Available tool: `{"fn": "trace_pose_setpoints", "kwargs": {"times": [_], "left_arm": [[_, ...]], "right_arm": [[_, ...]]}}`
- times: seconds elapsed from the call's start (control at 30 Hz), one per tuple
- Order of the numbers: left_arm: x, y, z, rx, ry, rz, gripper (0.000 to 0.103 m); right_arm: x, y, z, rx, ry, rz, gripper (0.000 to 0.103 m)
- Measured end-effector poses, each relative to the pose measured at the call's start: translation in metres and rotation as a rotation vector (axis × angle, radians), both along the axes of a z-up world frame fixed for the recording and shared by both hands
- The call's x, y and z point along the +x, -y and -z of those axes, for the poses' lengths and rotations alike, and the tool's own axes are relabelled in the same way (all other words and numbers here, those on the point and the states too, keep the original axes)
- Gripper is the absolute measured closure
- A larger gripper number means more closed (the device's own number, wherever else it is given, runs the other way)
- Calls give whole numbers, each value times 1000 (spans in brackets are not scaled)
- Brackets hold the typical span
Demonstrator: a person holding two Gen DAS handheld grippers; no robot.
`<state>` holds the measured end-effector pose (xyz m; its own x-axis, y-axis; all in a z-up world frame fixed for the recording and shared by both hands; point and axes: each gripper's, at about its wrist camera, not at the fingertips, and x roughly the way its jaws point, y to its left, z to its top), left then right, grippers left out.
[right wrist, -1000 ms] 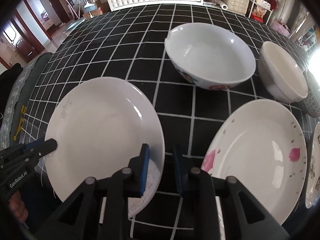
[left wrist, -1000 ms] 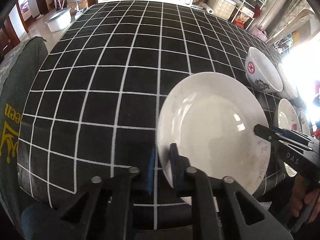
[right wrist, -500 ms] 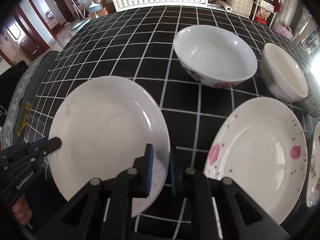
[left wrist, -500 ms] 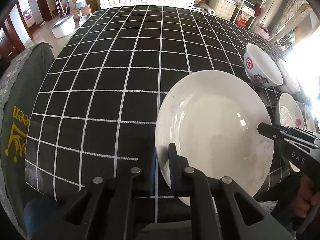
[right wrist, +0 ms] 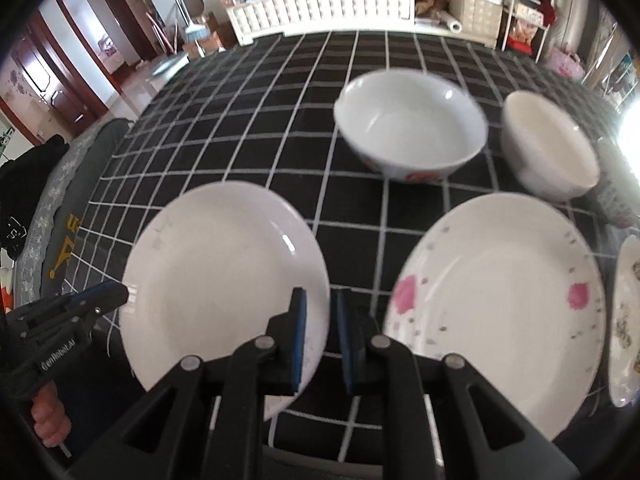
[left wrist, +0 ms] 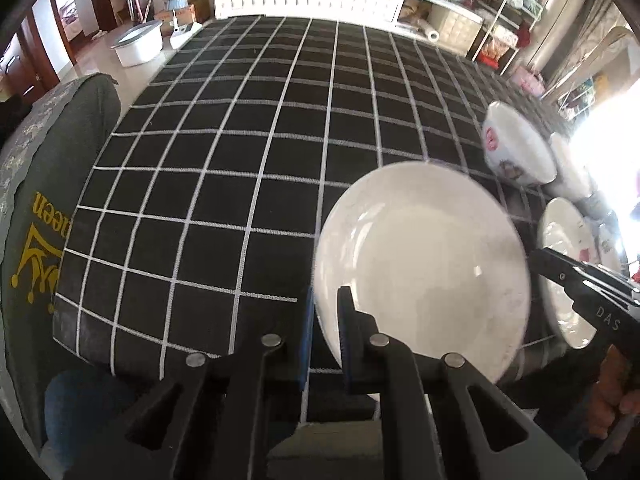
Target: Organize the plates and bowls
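The plain plate (right wrist: 224,276) is held between both tongs. The left tongs (left wrist: 324,340) are clamped nearly closed on its left rim. The right tongs (right wrist: 320,340) have just been closing, and their narrow gap straddles the plate's right rim; whether both pads press on it, I cannot tell for sure, though it looks gripped.

The plate seems to hang just above the desk (left wrist: 224,168), tilted slightly, with its span running from one pair of tongs to the other.

The flowered plate (right wrist: 496,308) lies just right of the plain plate, on the right tongs' side, so a stacking move would probably carry the plain plate rightward and lead with the right hand.

Behind the flowered plate sit the patterned bowl (right wrist: 412,128) and the cream bowl (right wrist: 548,144), side by side.
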<state>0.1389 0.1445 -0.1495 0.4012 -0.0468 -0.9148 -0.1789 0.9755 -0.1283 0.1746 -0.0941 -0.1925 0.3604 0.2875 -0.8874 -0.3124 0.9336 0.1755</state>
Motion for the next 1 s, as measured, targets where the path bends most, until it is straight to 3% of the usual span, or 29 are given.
{"fn": "trace_pose_setpoints", "kwargs": {"times": [0.27, 0.4, 0.73, 1.0], "left_arm": [[-11, 53, -41, 26, 60, 92, 93], [-10, 90, -48, -2, 69, 157, 93], [7, 165, -45, -15, 48, 267, 93], [25, 198, -26, -14, -3, 300, 93]], "right_arm": [[-18, 48, -19, 79, 45, 56, 84], [-29, 74, -27, 97, 68, 95, 84], [-32, 147, -23, 92, 84, 203, 84], [-23, 184, -7, 64, 53, 234, 84]]}}
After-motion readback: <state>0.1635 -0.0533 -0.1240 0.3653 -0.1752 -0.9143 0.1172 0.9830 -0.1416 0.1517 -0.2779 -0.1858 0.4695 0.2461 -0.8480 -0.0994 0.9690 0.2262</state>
